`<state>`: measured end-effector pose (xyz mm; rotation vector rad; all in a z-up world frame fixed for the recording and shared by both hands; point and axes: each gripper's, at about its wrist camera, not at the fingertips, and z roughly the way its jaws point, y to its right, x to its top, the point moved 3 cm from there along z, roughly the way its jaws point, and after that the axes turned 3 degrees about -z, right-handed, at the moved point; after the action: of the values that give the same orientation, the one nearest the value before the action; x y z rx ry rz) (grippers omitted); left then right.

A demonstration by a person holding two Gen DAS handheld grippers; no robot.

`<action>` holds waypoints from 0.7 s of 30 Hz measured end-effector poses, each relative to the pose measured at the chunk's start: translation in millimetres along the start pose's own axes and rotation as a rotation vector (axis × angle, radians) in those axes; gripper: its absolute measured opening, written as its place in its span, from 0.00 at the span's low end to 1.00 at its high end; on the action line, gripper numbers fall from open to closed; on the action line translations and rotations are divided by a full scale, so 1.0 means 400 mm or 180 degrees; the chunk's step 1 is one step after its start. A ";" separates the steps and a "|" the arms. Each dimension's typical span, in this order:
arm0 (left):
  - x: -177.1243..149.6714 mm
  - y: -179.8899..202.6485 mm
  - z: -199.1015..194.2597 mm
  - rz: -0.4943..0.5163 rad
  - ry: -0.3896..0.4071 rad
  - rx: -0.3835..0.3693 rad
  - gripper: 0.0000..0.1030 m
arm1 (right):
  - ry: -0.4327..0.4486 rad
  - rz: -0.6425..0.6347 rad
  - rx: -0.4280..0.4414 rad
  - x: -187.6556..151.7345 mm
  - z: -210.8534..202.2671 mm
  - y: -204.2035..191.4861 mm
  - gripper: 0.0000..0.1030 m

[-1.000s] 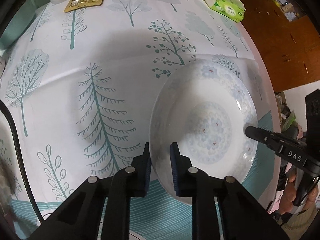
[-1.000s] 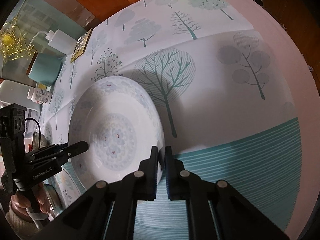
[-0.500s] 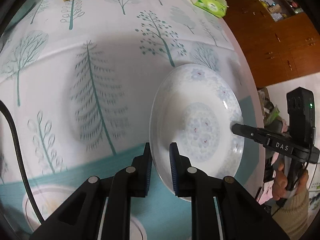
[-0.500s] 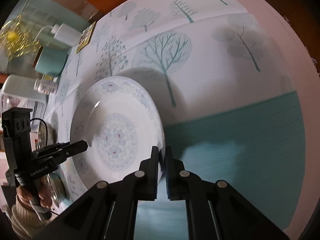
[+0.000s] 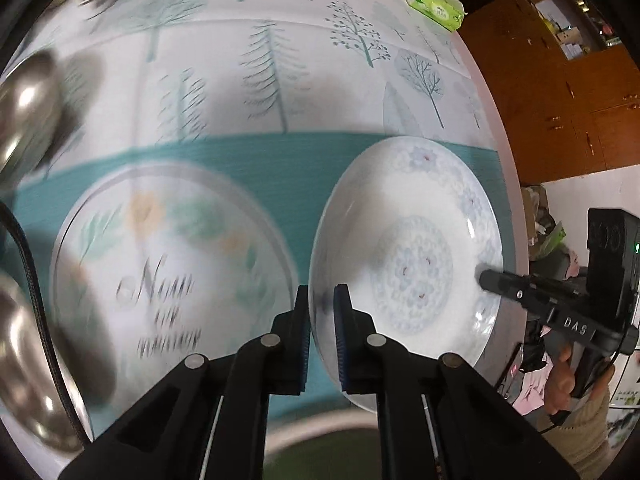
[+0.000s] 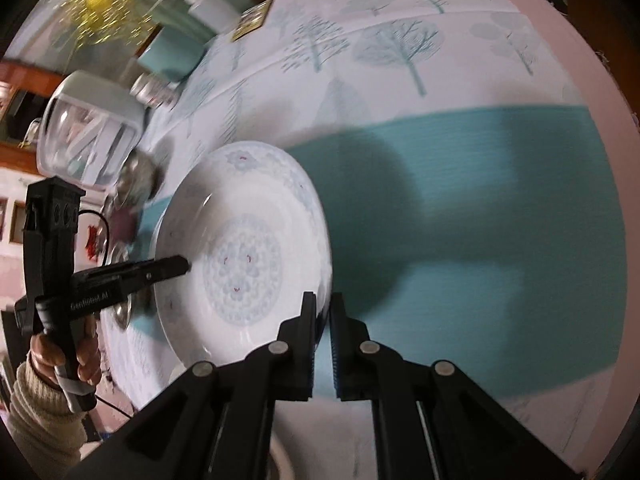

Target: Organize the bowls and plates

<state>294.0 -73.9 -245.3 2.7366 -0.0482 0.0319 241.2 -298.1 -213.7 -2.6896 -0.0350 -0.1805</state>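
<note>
Both wrist fisheyes look steeply down along their fingers, close above the tablecloth (image 5: 280,92). Each frames the shared plate (image 5: 404,240) from opposite rims, with the other gripper at frame edge.

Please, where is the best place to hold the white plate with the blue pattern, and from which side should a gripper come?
Grip the plate by its thin raised rim, coming from outside. It is wide and shallow, so only the edge fits between fingers. Both the left gripper and right gripper pinch opposite edges, which probably keeps it level.
</note>
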 end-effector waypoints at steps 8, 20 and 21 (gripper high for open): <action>-0.258 -0.049 -0.152 -0.0017 0.0081 0.0060 0.06 | -0.0098 -0.0363 0.0146 -0.183 -0.027 -0.110 0.07; -0.577 -0.137 -0.169 -0.0425 0.0074 0.0088 0.06 | -0.0439 -0.0828 0.0093 -0.372 0.036 -0.204 0.07; -0.593 -0.141 -0.163 -0.0443 0.0063 0.0093 0.06 | -0.0471 -0.0838 0.0084 -0.383 0.045 -0.206 0.07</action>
<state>58.4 10.6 -214.7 2.7615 0.1493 0.0206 87.1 -215.3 -214.7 -2.6583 -0.4346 -0.0599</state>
